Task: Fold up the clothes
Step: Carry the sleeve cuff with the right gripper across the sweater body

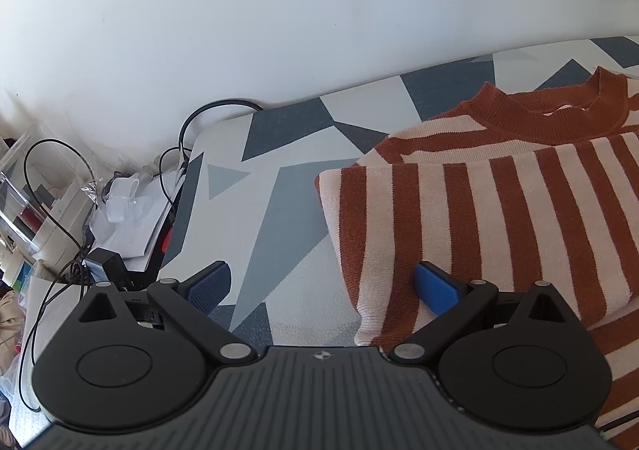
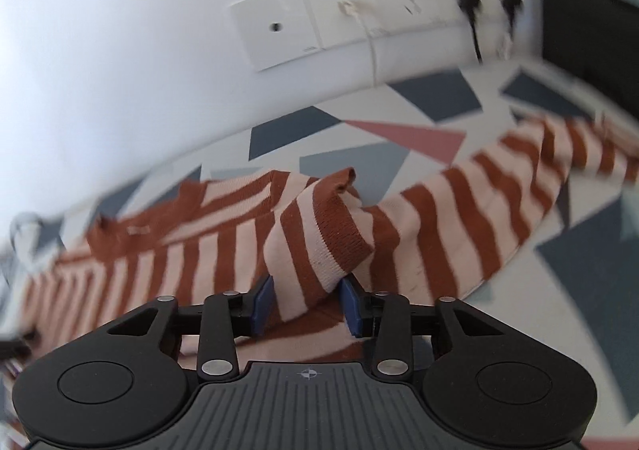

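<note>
I have a rust-and-cream striped knitted sweater point(image 1: 499, 202) lying on the table's cloth of grey, blue and white triangles point(image 1: 279, 186), pushed toward the white wall point(image 1: 199, 30). Through the left wrist camera, one side of it is already folded in over the body, so the stripes run upright there, and the rust ribbed collar point(image 1: 559, 118) sits beyond that fold. My left gripper point(image 1: 323, 286) stands wide open with nothing held: its left blue pad point(image 1: 209, 286) is over bare cloth, and its right blue pad point(image 1: 435, 288) lies on the near corner of the folded part. Past the table's left edge I see black cables point(image 1: 60, 178) and a heap of papers and small white items point(image 1: 124, 210). Through the right wrist camera, blurred toward its edges, my right gripper point(image 2: 307, 308) has the sweater's sleeve end, with its rust cuff point(image 2: 339, 226), between its blue pads point(image 2: 263, 304). The jaws stand fairly narrow and the knit fills the gap, touching both pads, so I read it as a light hold. The sleeve point(image 2: 479, 210) trails off to the right across the cloth. On the wall behind are white socket plates point(image 2: 359, 18) with two black plugs point(image 2: 469, 0) in them.
</note>
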The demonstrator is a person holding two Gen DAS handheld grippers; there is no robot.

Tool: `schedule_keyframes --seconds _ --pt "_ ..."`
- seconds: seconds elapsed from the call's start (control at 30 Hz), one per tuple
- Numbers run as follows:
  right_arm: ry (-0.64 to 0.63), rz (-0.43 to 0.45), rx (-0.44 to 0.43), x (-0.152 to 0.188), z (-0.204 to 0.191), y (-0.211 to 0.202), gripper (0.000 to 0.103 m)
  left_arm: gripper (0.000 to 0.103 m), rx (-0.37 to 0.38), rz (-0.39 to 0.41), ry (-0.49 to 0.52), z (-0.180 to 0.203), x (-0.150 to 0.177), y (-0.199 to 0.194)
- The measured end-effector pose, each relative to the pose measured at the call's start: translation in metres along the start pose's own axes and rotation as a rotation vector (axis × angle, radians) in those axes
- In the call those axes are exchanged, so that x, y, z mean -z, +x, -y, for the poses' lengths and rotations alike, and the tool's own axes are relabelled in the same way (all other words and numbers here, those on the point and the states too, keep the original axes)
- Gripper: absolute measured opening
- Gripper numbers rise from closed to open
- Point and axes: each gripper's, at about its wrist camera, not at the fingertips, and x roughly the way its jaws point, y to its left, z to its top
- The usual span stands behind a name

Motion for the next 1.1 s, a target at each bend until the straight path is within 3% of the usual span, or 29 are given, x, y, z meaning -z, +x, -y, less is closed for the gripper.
schedule_keyframes --seconds 0.07,0.2,0.3,0.37,0.43,0.5,0.7,0.77,0.9,1.1 --pt "0.057 -0.011 -0.001 -0.005 0.006 -0.001 0.007 0.101 0.001 0.000 -0.001 0.000 0.000 0.000" --pt "0.103 -0.008 0.053 -0.013 0.010 -0.017 0.004 0.101 0.006 -0.001 -0.006 -0.002 -0.001 0.001" --pt "-0.003 -0.017 0.137 -0.014 -0.002 -0.021 0.003 0.101 0.005 0.001 -0.011 -0.002 0.000 0.001" --pt "-0.058 -0.023 0.141 -0.012 -0.009 -0.018 0.003 0.101 0.004 0.001 -0.009 -0.001 0.000 0.001" --pt "-0.070 -0.016 0.122 -0.011 -0.013 -0.015 0.008 0.101 0.005 0.000 -0.010 -0.001 0.001 0.001" --pt "-0.017 -0.005 0.114 -0.012 -0.009 -0.014 0.028 0.101 0.007 -0.001 -0.011 -0.002 0.001 0.001" --pt "0.145 0.036 0.112 -0.011 0.017 -0.007 0.029 0.101 0.006 0.001 -0.012 -0.002 0.001 0.001" --pt "0.167 0.055 0.100 -0.011 0.021 -0.008 0.026 0.101 0.006 0.002 -0.013 -0.002 0.001 0.001" --pt "0.113 0.090 0.082 -0.012 0.015 -0.016 0.006 0.101 0.007 0.001 -0.017 -0.002 0.001 0.001" --pt "-0.025 0.129 0.060 -0.017 -0.011 -0.026 0.004 0.101 0.007 -0.002 -0.022 -0.002 0.000 0.001"
